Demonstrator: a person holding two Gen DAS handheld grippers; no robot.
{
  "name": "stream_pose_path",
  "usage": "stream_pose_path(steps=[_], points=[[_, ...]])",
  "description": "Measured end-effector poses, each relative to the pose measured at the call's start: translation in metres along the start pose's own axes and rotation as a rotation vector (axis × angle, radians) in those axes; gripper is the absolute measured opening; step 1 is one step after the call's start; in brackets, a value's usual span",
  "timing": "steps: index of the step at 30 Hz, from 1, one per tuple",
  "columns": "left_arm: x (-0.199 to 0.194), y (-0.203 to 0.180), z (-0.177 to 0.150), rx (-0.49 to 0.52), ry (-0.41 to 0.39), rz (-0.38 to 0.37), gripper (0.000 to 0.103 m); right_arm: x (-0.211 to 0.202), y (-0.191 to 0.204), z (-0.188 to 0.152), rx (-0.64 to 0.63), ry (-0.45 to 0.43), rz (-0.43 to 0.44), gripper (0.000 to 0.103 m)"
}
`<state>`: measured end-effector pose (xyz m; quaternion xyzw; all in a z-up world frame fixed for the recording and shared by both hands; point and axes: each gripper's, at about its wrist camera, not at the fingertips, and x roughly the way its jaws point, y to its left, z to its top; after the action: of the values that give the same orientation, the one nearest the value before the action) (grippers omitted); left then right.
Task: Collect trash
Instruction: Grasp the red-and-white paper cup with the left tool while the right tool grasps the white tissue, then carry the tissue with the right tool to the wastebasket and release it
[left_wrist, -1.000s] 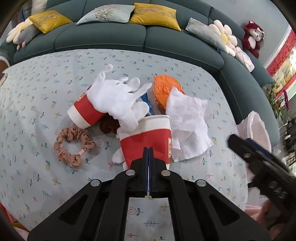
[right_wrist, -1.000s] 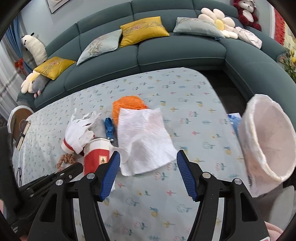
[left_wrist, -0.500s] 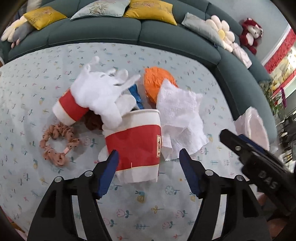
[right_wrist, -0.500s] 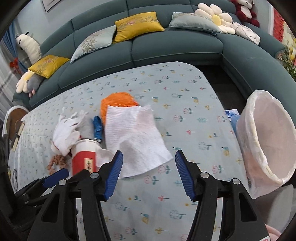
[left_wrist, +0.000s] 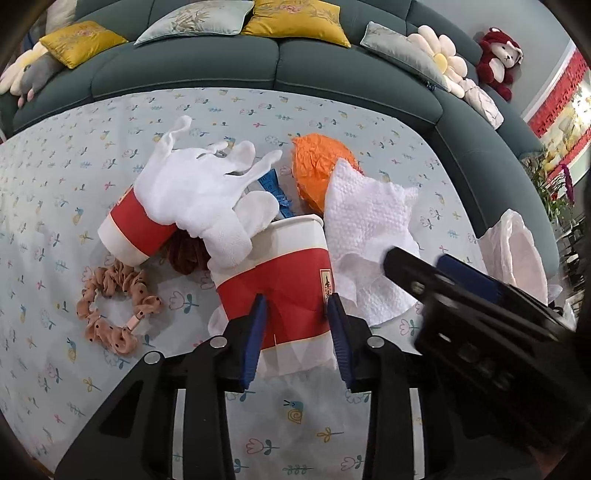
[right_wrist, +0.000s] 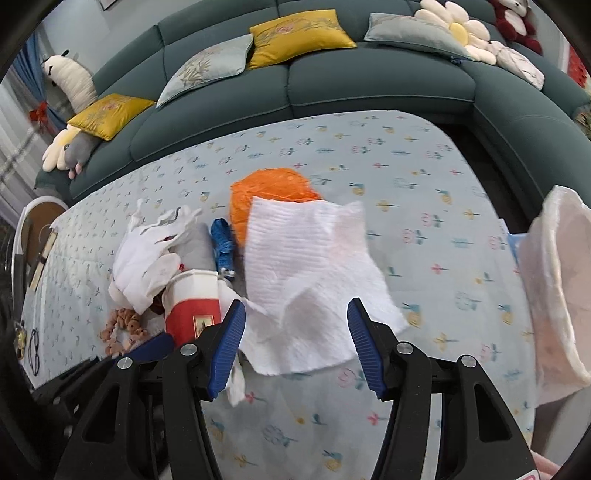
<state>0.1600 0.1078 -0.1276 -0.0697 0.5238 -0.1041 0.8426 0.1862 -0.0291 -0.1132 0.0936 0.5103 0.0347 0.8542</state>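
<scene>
A pile of trash lies on the flowered tablecloth (left_wrist: 332, 122). My left gripper (left_wrist: 297, 341) is shut on an upright red and white paper cup (left_wrist: 284, 273), its blue pads pressing the cup's lower sides. A second red cup (left_wrist: 136, 229) lies on its side under a white glove (left_wrist: 207, 192). A white paper towel (right_wrist: 310, 266) lies in front of my right gripper (right_wrist: 295, 347), which is open with its fingers on either side of the towel's near edge. An orange crumpled ball (right_wrist: 269, 192) and a blue wrapper (right_wrist: 221, 243) lie behind.
A bin lined with a pale pink bag (right_wrist: 554, 291) stands off the table's right edge. A tan scrunchie (left_wrist: 114, 314) lies left of the cups. A dark green sofa (right_wrist: 332, 85) with cushions curves behind the table. Glasses (right_wrist: 33, 350) lie at far left.
My left gripper opened from shut, moved forward and closed around the upright cup. My right gripper moved forward to the paper towel.
</scene>
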Motion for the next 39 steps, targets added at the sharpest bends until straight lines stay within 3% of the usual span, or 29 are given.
stream_pose_path(steps=[3,6,8,14,16,23,26,39], points=[[-0.003,0.006,-0.002,-0.025,0.002,-0.020,0.035,0.013,0.003,0.004,0.010,0.023,0.019,0.044],[-0.004,0.012,-0.003,-0.050,-0.003,-0.002,0.049,0.024,0.001,0.005,0.026,0.049,0.037,0.029],[-0.002,0.013,-0.004,-0.043,0.000,0.001,0.053,0.028,-0.002,0.004,0.033,0.072,0.055,0.003],[0.002,0.007,-0.007,-0.032,0.000,0.002,0.078,-0.001,-0.018,-0.007,0.039,0.012,0.057,0.002],[0.004,0.003,-0.005,-0.036,-0.005,0.014,0.090,-0.016,-0.028,-0.010,0.052,-0.020,0.045,0.002],[0.030,-0.002,0.001,-0.063,0.047,0.017,0.089,-0.044,-0.055,-0.016,0.097,-0.054,0.019,0.002],[0.033,-0.007,0.002,-0.047,0.050,0.025,0.066,-0.050,-0.061,-0.020,0.106,-0.054,0.015,0.002],[-0.014,-0.040,-0.001,0.006,-0.029,0.009,0.066,-0.092,-0.063,-0.023,0.088,-0.119,0.033,0.002]])
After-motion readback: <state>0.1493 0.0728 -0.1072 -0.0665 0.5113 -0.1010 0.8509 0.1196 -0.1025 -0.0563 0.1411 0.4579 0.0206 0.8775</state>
